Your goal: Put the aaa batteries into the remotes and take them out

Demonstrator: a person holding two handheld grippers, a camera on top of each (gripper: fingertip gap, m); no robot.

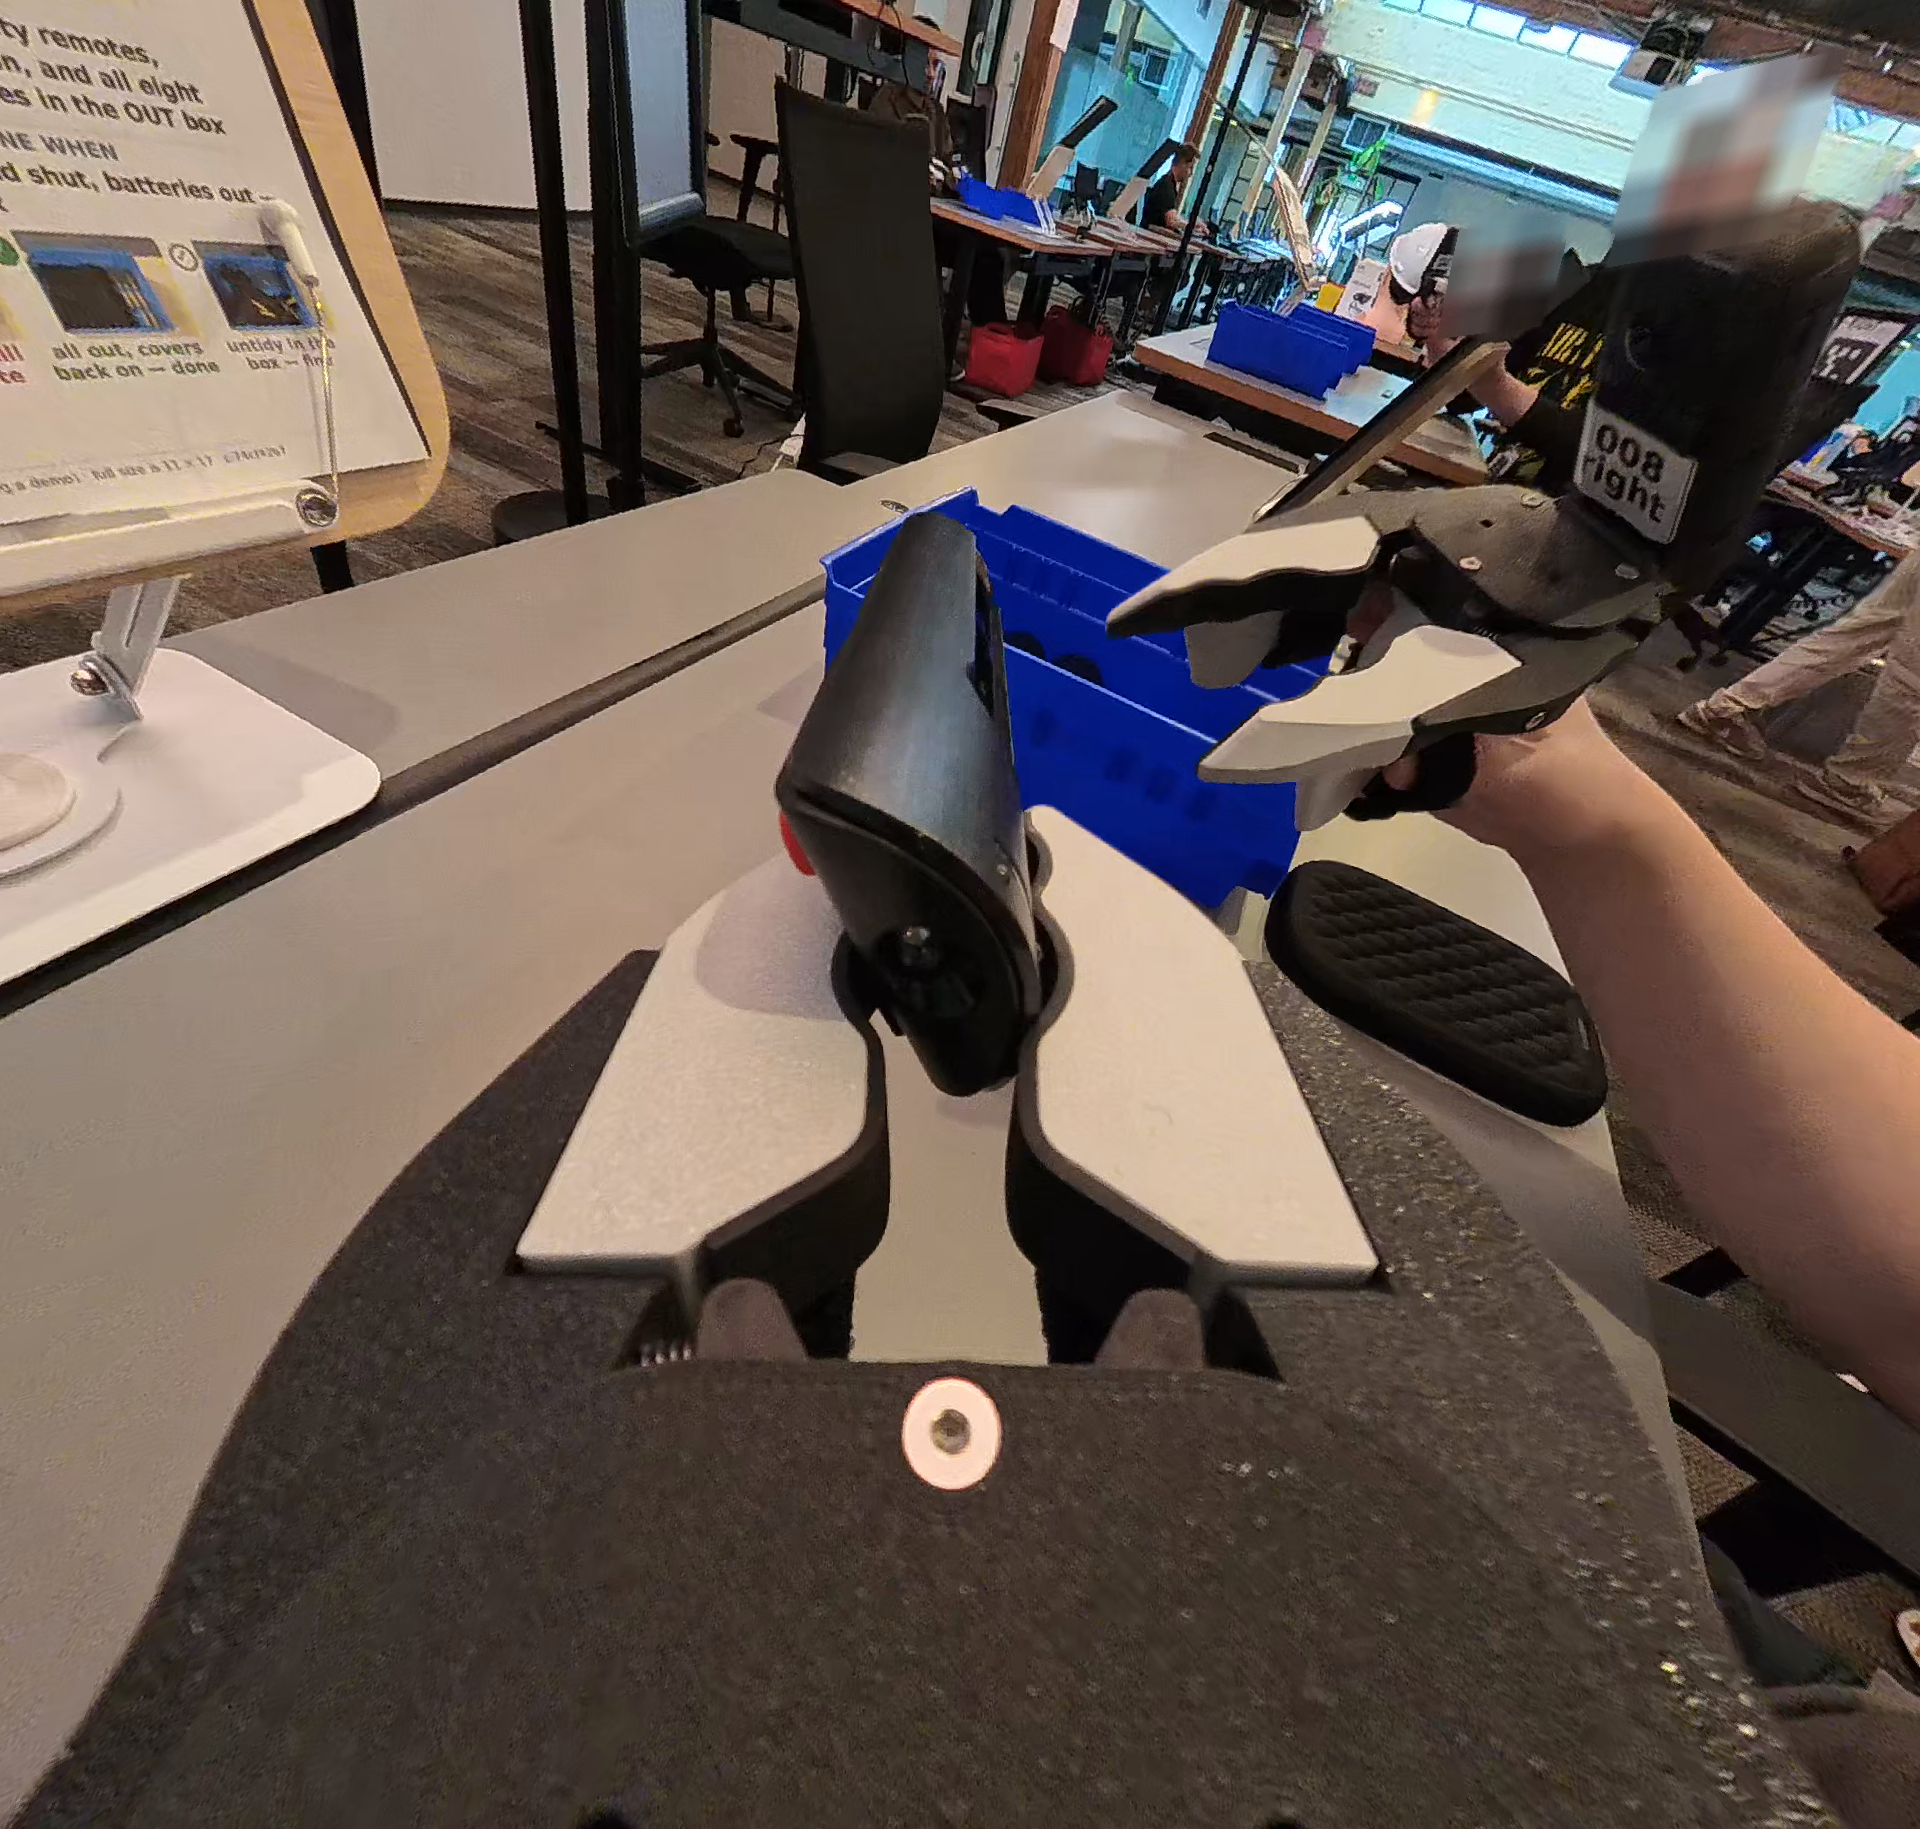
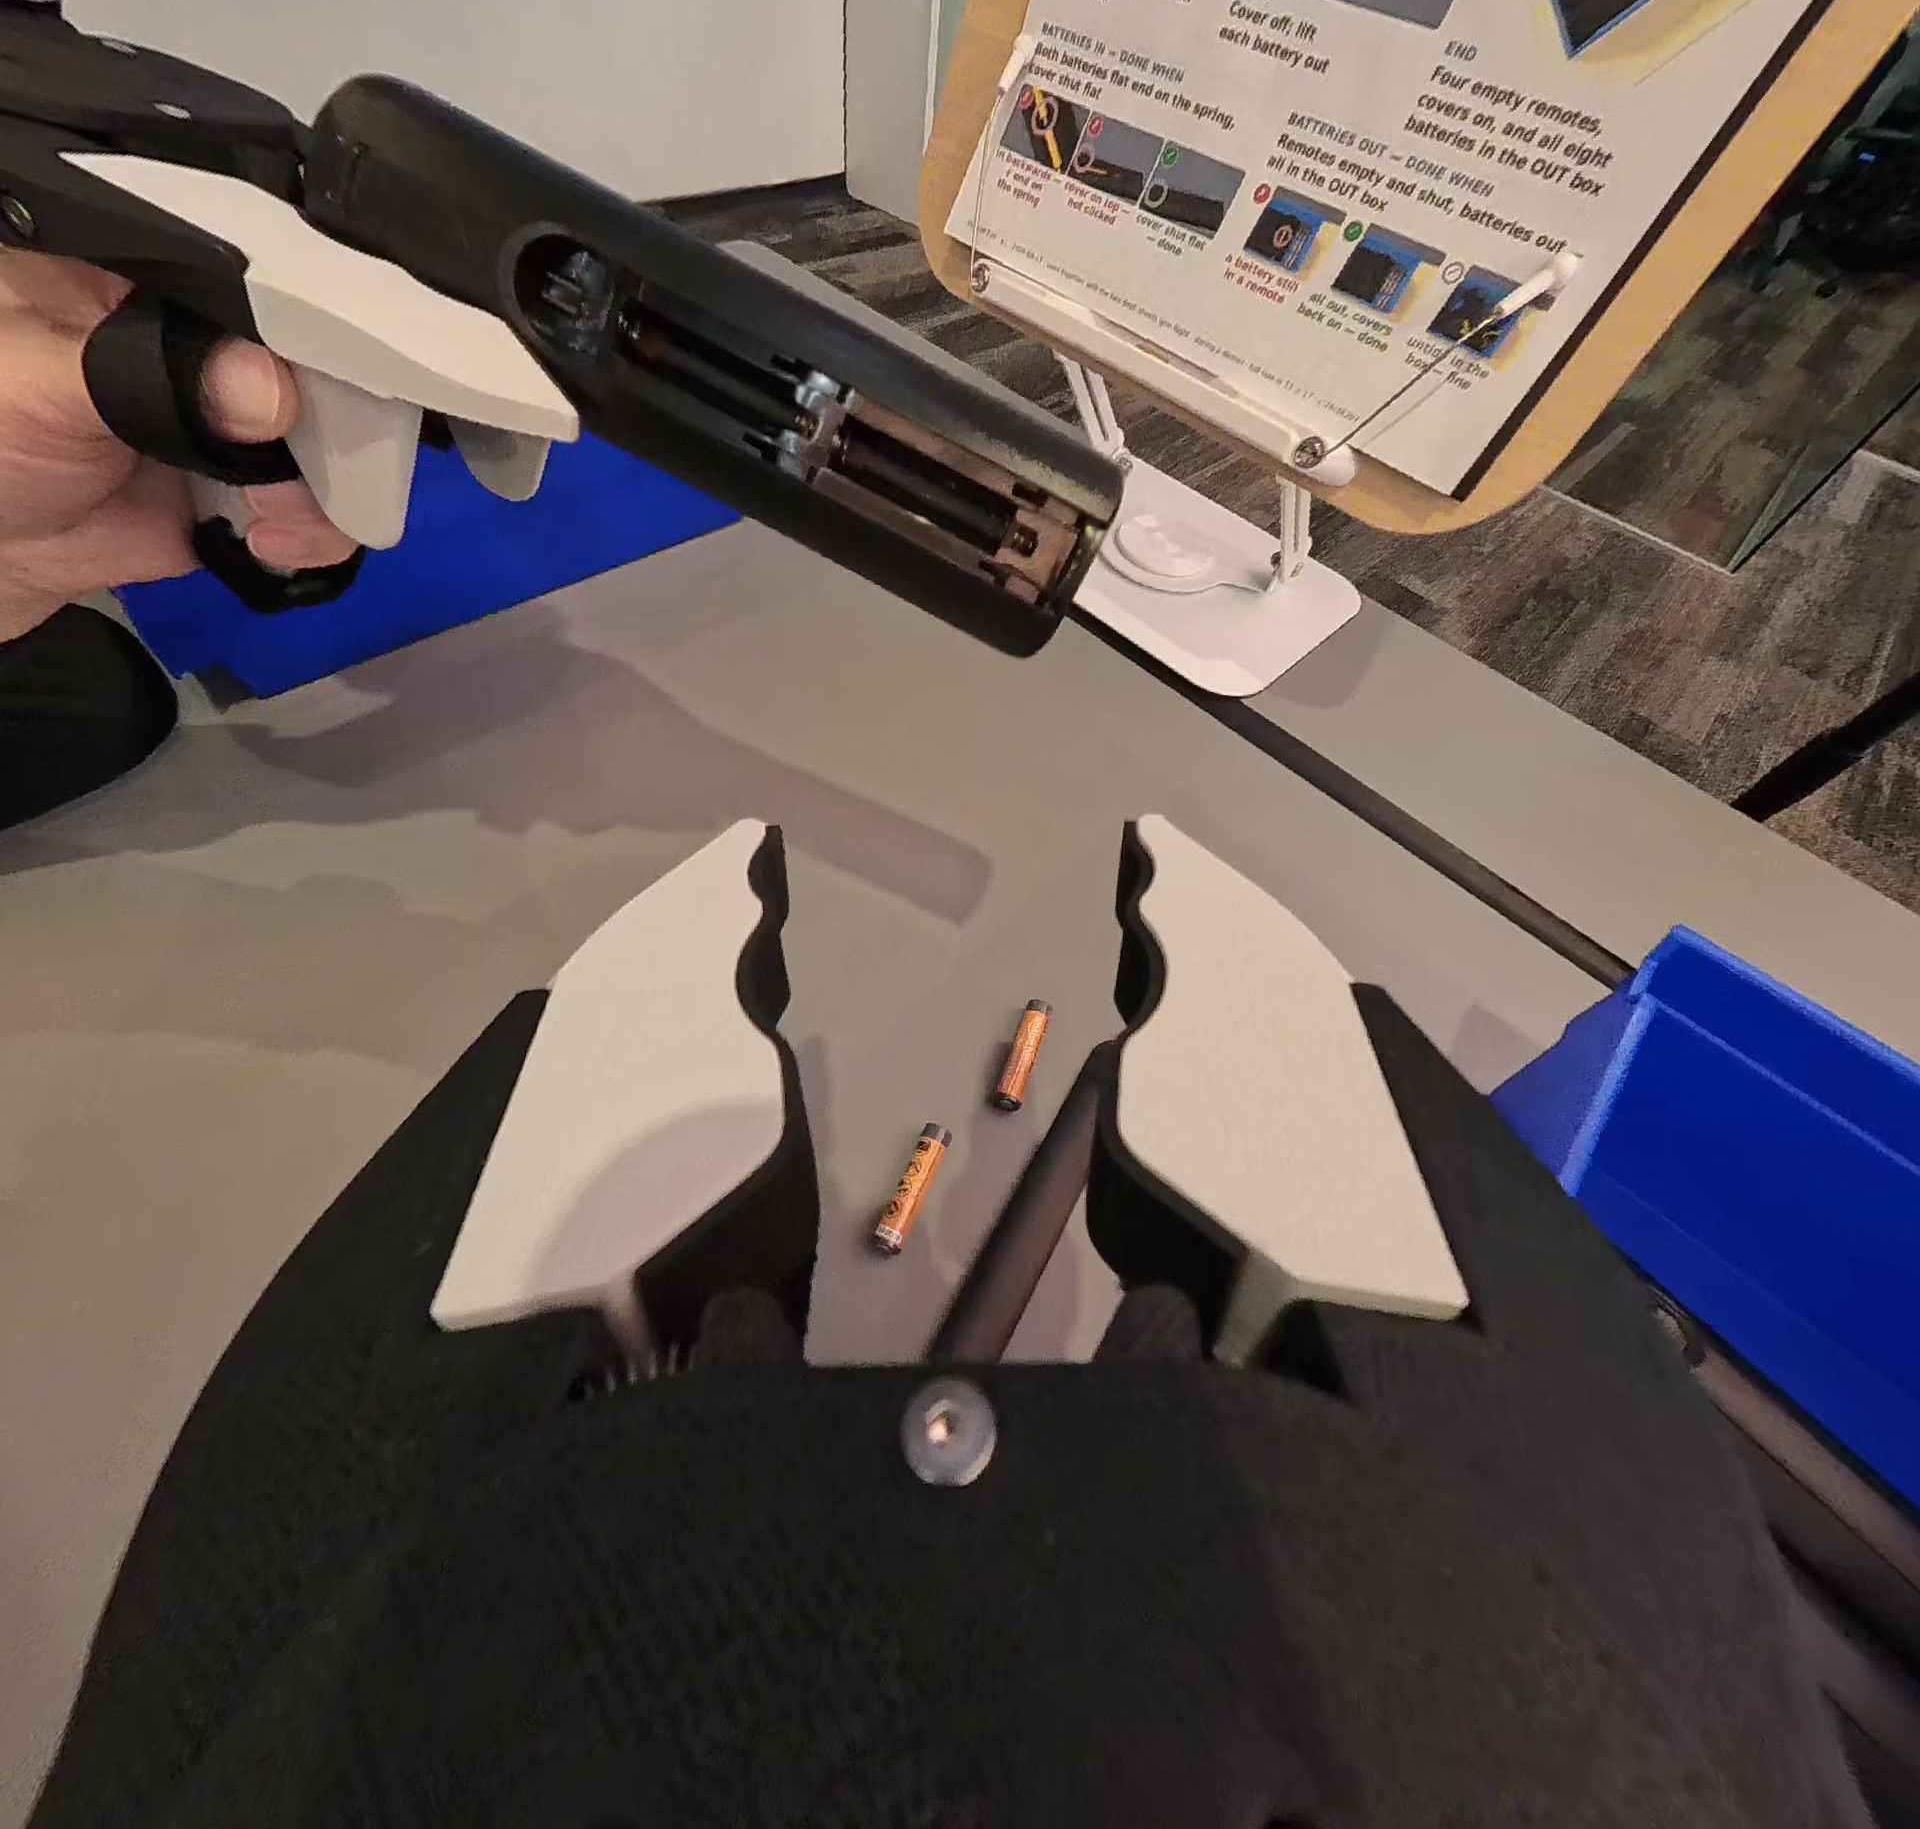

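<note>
My left gripper (image 1: 940, 906) is shut on the lower end of a black remote (image 1: 914, 792) and holds it up off the grey table. In the right wrist view the left gripper (image 2: 530, 444) is at the upper left, and the remote (image 2: 727, 366) has its cover off. Its battery bay is open towards me and no orange battery shows in it. Two orange AAA batteries (image 2: 1023, 1052) (image 2: 912, 1187) lie on the table (image 2: 312, 948) below the gap of my right gripper (image 2: 951, 834). The right gripper is open and empty, and also shows in the left wrist view (image 1: 1164, 699).
A blue bin (image 1: 1101, 719) stands behind the remote, and a second blue bin (image 2: 1745, 1156) is at the right edge. An instruction board on a white stand (image 2: 1226, 574) is at the back. A black oval textured pad (image 1: 1434, 990) lies at the table's right edge. A dark table seam (image 2: 1351, 792) runs diagonally.
</note>
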